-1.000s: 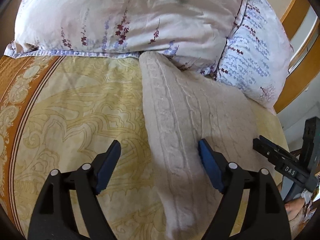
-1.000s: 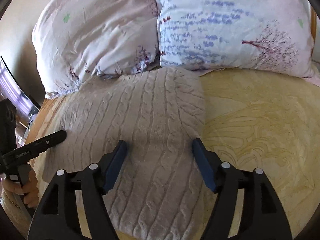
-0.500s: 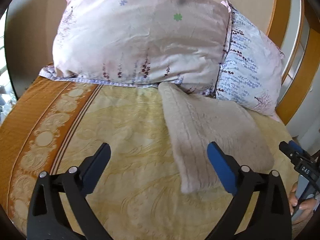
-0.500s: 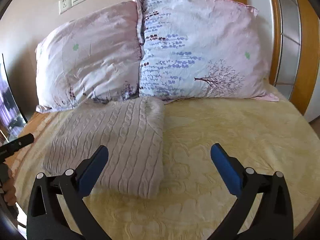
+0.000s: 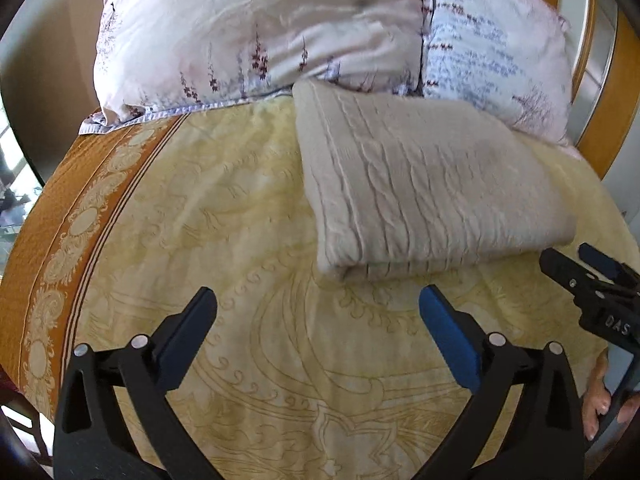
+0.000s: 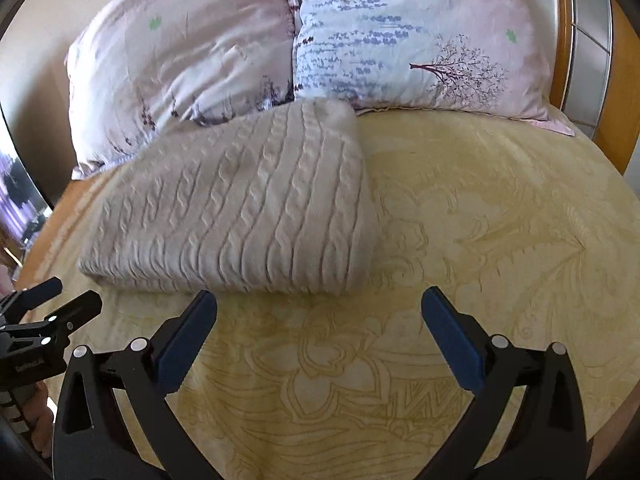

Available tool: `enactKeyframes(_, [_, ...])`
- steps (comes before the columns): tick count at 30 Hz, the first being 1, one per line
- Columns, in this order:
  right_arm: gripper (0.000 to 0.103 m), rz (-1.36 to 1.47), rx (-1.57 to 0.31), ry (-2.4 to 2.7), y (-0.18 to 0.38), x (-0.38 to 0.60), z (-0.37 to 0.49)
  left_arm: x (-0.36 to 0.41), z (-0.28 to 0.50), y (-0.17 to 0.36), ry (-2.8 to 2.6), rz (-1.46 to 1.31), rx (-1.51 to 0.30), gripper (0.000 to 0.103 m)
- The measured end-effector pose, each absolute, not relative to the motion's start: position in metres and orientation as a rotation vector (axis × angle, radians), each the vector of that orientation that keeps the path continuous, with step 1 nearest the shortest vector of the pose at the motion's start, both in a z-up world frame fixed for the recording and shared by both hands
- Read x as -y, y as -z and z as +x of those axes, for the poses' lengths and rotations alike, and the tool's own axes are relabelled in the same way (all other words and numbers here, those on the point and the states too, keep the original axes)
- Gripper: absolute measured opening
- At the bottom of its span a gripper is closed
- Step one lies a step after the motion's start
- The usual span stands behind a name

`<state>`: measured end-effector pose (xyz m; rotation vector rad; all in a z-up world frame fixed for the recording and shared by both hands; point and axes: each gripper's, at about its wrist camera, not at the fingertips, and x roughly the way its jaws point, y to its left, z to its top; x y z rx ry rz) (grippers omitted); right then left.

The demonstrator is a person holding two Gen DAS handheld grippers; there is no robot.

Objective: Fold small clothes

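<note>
A folded beige cable-knit sweater (image 5: 420,184) lies on the yellow patterned bedspread (image 5: 240,240), its far edge against the pillows. In the right wrist view the same sweater (image 6: 240,208) sits left of centre. My left gripper (image 5: 318,312) hangs wide open just in front of the sweater's near fold, nothing between its blue pads. My right gripper (image 6: 318,312) is also wide open, short of the sweater's near right corner, over bare bedspread (image 6: 480,220). Each gripper shows at the edge of the other's view: the right one (image 5: 588,268), the left one (image 6: 52,300).
Two floral pillows (image 5: 260,32) (image 6: 420,40) lean at the head of the bed. An orange border band (image 5: 52,216) runs along the bed's left side. A wooden frame (image 6: 616,80) stands at the right. A hand (image 5: 600,404) grips the right tool's handle.
Both grippers have opened off the sweater and drawn back toward the foot of the bed. The sweater now lies folded ahead of both, no longer between the pads.
</note>
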<state>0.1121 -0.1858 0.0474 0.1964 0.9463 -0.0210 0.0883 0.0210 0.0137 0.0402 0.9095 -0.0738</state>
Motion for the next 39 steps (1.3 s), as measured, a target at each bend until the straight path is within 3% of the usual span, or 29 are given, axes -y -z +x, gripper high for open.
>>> enactKeyframes(39, [0.102, 0.075, -1.021, 0.038, -0.034, 0.167, 0.115, -0.01, 0.096, 0.004, 0.068, 0.077, -0.954, 0.101])
